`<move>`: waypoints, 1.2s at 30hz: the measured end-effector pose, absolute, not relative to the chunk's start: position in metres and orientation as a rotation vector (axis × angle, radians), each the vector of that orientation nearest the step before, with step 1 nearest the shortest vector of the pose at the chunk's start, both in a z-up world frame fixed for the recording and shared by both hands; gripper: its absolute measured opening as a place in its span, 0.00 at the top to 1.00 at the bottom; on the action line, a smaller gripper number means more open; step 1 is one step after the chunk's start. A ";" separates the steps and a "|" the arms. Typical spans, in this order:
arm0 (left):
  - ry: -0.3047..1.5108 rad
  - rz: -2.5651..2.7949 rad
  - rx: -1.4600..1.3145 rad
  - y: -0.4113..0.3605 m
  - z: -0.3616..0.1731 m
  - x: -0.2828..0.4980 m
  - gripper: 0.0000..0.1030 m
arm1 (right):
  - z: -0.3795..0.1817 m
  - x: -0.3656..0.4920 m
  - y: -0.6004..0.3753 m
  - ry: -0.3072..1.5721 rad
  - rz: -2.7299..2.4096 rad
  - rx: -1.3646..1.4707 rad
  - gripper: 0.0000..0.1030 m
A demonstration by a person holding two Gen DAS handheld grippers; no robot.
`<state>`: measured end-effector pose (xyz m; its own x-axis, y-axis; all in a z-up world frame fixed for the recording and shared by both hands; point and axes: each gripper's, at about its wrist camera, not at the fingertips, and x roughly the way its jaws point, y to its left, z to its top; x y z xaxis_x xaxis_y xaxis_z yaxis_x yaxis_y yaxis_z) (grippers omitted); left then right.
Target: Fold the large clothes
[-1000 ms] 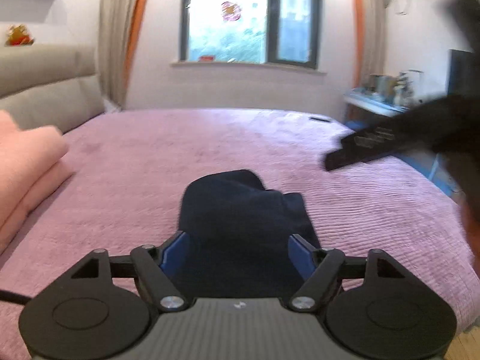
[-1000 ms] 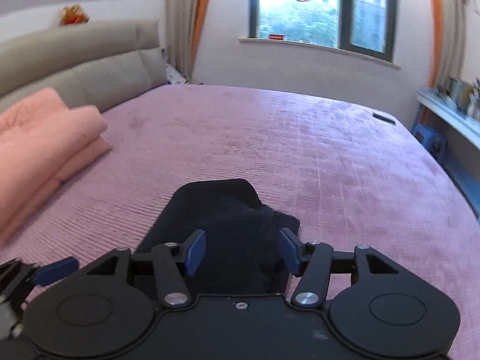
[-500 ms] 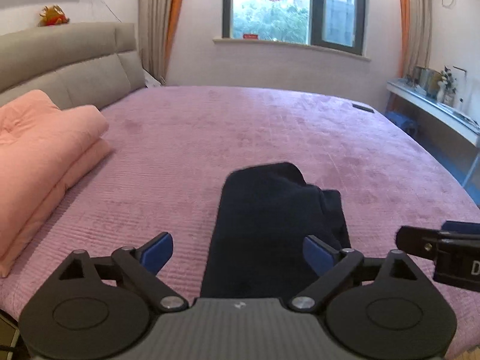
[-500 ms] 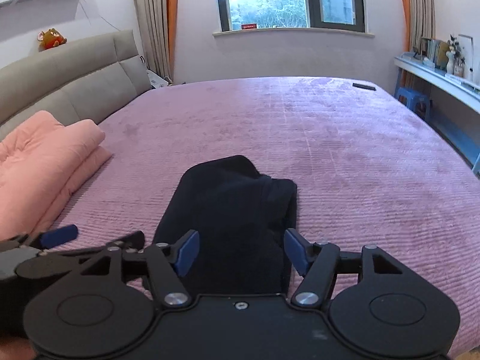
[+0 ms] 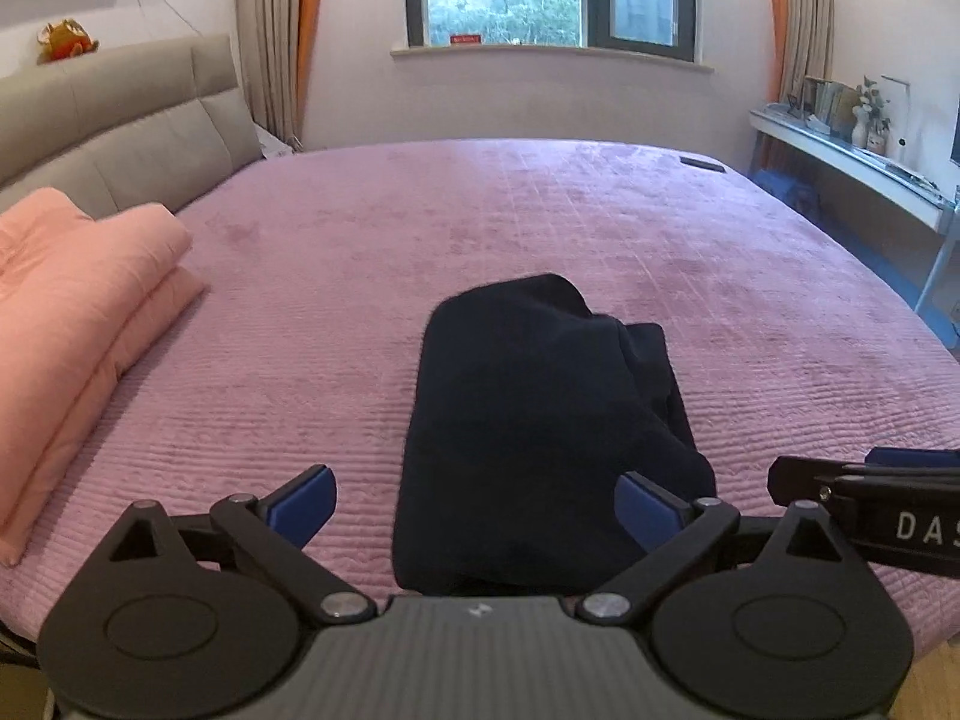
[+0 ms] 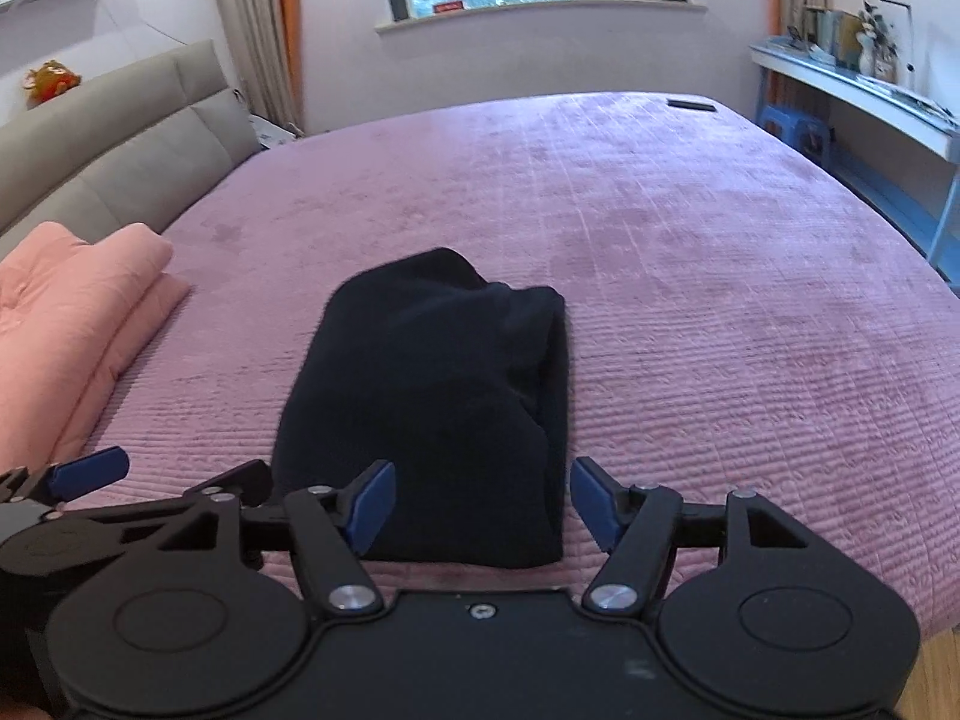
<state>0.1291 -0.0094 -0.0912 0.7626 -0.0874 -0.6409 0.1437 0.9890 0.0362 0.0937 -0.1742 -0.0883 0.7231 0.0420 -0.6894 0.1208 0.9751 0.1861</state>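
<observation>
A dark navy garment [image 5: 540, 420] lies folded into a thick oblong on the purple bed cover [image 5: 540, 210], its near end close to both grippers. My left gripper [image 5: 474, 504] hovers over that near end. Its jaws are opening, the blue pads stand wide apart, and neither presses the cloth. My right gripper [image 6: 483, 501] is open above the same garment [image 6: 444, 396], its pads clear of the fabric on either side. Each gripper shows at the edge of the other's view: the right gripper [image 5: 870, 492] at the lower right, the left gripper [image 6: 90, 468] at the lower left.
A folded pink blanket [image 5: 72, 300] lies at the left by the grey headboard [image 5: 120, 120]. A small black object [image 6: 691, 103] rests at the bed's far right corner. A shelf [image 6: 870, 96] and a blue stool [image 6: 798, 132] stand past the right edge.
The left jaws spread much wider and the left view swung to face the bed squarely. The right jaws opened a little, and the right gripper dropped beside the left one.
</observation>
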 end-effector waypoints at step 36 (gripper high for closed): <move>0.701 -0.114 0.095 -0.003 -0.079 0.129 0.02 | -0.082 0.092 -0.170 0.793 -0.101 0.149 0.24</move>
